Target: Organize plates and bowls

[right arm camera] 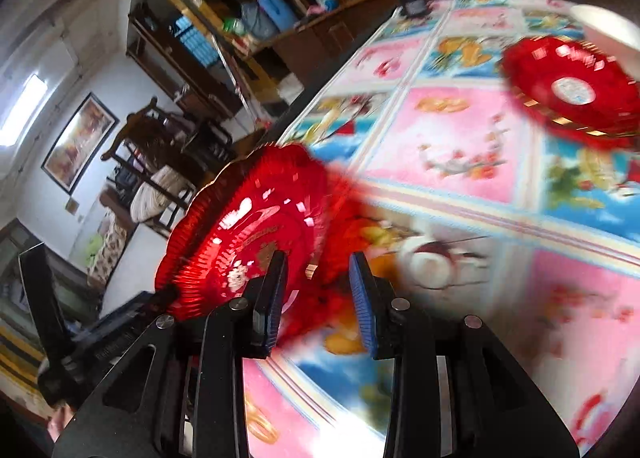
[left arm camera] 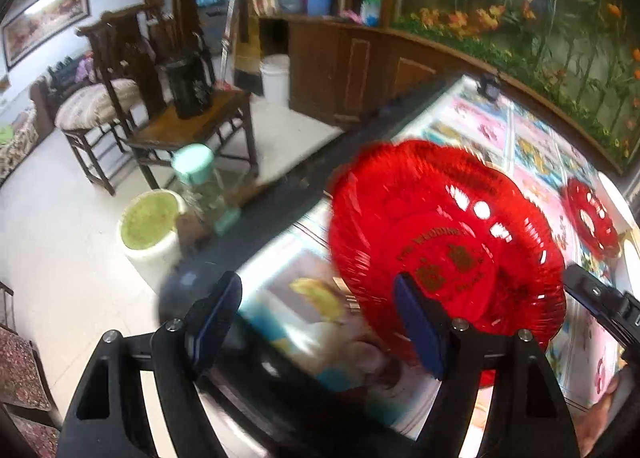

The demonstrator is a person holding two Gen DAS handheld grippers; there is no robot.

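Gold lettering is showing on the centre of the red plastic plate (left arm camera: 444,242); the word "WEDDING" is reading faintly through the blur. The ornate gold characters beneath it are staying illegible.

The near plate (left arm camera: 444,242) is clear red with a ribbed, scalloped rim and gold lettering at its middle; the far stack of plates (right arm camera: 572,90) is the same red, edged in gold, with a pale round centre; the table cover (right arm camera: 452,142) is a grid of pink and blue picture panels with yellow and red figures; both grippers' pads (right arm camera: 362,294) are blue on black frames.
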